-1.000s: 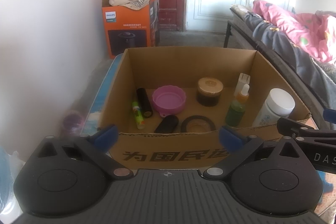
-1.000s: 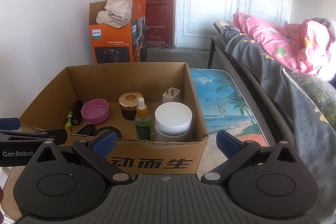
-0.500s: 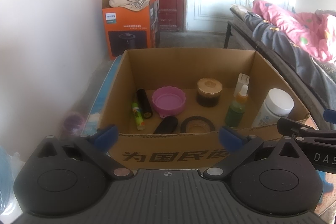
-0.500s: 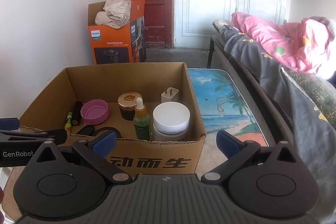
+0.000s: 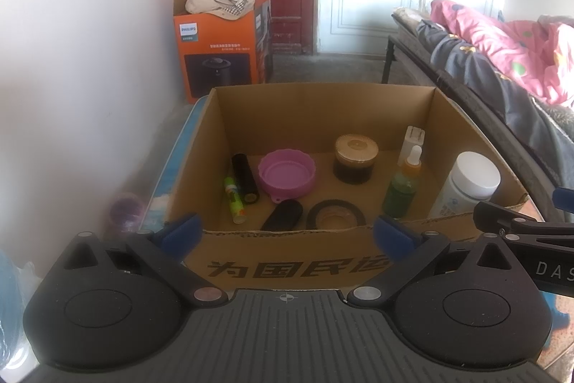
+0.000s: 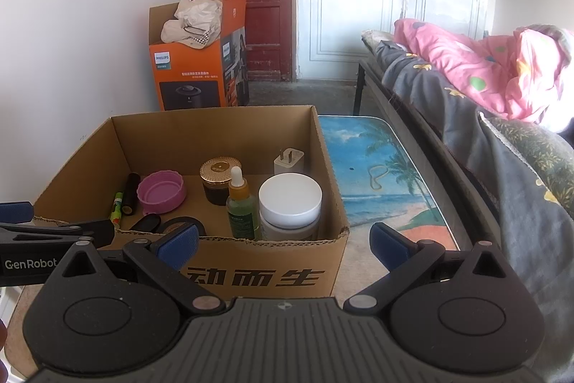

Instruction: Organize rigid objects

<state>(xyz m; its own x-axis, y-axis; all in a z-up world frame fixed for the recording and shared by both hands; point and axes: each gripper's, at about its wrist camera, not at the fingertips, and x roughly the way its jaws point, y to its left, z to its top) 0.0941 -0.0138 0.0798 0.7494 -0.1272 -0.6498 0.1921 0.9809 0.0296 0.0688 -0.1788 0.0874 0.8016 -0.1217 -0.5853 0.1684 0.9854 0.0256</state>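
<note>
An open cardboard box (image 5: 287, 266) (image 6: 258, 275) sits on a low table. Inside it lie a pink lid (image 5: 287, 173) (image 6: 162, 192), a gold-lidded dark jar (image 5: 356, 159) (image 6: 219, 180), a green dropper bottle (image 5: 403, 187) (image 6: 242, 207), a white-capped jar (image 5: 466, 183) (image 6: 290, 203), a white plug (image 5: 412, 146) (image 6: 288, 161), a black tube (image 5: 244, 178), a green marker (image 5: 234, 200), a black case (image 5: 281, 220) and a dark ring lid (image 5: 335, 216). My left gripper (image 5: 287, 232) hovers open just before the box's near wall. My right gripper (image 6: 283, 244) is open at the box's right near corner. Both hold nothing.
The table top (image 6: 380, 174) shows a beach print to the right of the box. An orange Philips carton (image 5: 219, 52) with cloth on top stands by the red door. A bed with a grey and pink quilt (image 6: 484, 96) runs along the right. A white wall is on the left.
Both cameras have drifted slightly; the box contents sit a little differently in view. Nothing was gripped or released.
</note>
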